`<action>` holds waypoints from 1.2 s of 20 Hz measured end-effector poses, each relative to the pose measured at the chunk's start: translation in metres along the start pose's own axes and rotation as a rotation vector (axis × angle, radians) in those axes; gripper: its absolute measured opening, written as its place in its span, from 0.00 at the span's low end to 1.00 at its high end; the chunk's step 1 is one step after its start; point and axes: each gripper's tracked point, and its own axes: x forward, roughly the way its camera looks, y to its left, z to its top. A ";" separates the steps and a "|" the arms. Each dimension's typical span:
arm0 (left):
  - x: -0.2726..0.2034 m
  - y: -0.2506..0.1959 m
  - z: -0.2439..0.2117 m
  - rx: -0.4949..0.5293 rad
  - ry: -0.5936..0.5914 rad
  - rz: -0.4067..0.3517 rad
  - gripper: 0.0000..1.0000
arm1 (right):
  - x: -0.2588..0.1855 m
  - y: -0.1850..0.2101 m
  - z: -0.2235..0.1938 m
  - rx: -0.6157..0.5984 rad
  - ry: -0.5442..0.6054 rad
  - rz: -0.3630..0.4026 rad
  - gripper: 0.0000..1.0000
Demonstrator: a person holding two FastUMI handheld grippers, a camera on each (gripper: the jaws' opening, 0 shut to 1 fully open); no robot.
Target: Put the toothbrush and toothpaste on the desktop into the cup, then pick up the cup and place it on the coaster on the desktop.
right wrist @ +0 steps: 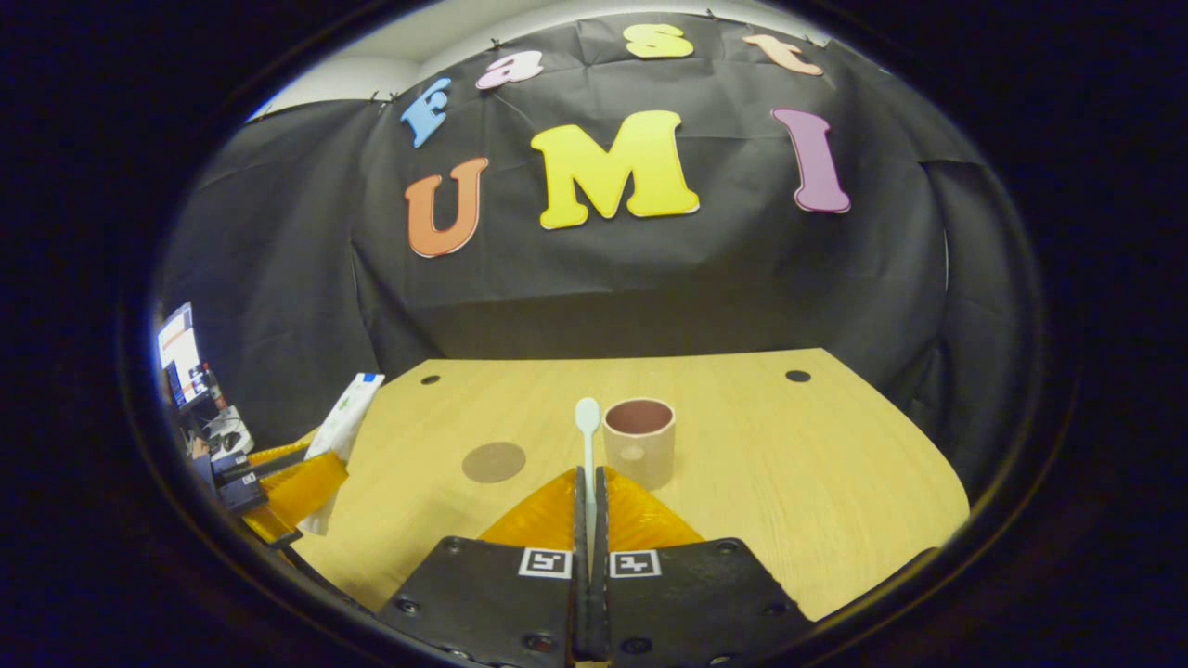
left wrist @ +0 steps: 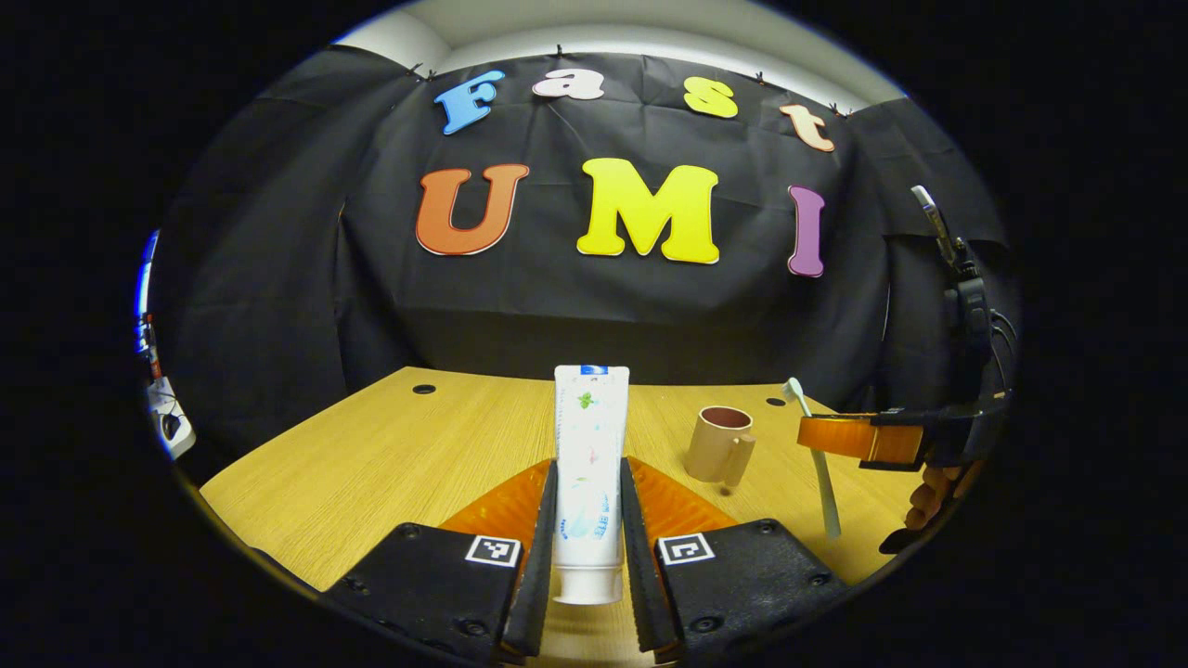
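Left claw [left wrist: 588, 547] clamping toothpaste [left wrist: 590, 473], right claw [right wrist: 588, 547] clamping toothbrush [right wrist: 587, 455], beside cup [right wrist: 639, 441] mid-desktop [right wrist: 835, 482].

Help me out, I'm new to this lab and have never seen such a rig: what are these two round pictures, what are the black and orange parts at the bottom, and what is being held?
No robot here: a person holds a two-finger claw in each hand, and a fisheye camera rides on each claw, looking along its fingers.

In the left gripper view, the left claw is shut on an upright toothpaste tube. Farther right you see the other claw, side on, with the toothbrush in it.

In the right gripper view, the right claw is shut on that toothbrush, bristle end forward. The left claw with the toothpaste shows at the left edge.

On the wooden desktop stand an empty pinkish cup and, to its left, a flat round brown coaster. The cup is not on the coaster.
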 end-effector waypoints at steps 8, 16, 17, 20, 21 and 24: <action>0.025 0.014 -0.002 -0.001 -0.011 0.023 0.40 | 0.087 -0.008 0.100 -0.024 -0.168 0.023 0.00; 0.043 0.007 -0.005 -0.013 -0.014 0.006 0.40 | 0.175 -0.046 0.125 0.002 -0.232 -0.027 0.00; 0.046 0.006 -0.007 -0.013 -0.010 0.007 0.40 | 0.181 -0.047 0.119 0.008 -0.216 -0.027 0.00; 0.046 0.006 -0.009 -0.016 -0.003 0.014 0.40 | 0.190 -0.049 0.104 -0.005 -0.175 -0.034 0.02; 0.045 0.005 -0.012 -0.015 0.000 0.016 0.40 | 0.191 -0.051 0.100 -0.014 -0.165 -0.042 0.02; 0.044 0.001 -0.016 -0.012 0.009 0.012 0.40 | 0.184 -0.050 0.092 -0.017 -0.159 -0.043 0.05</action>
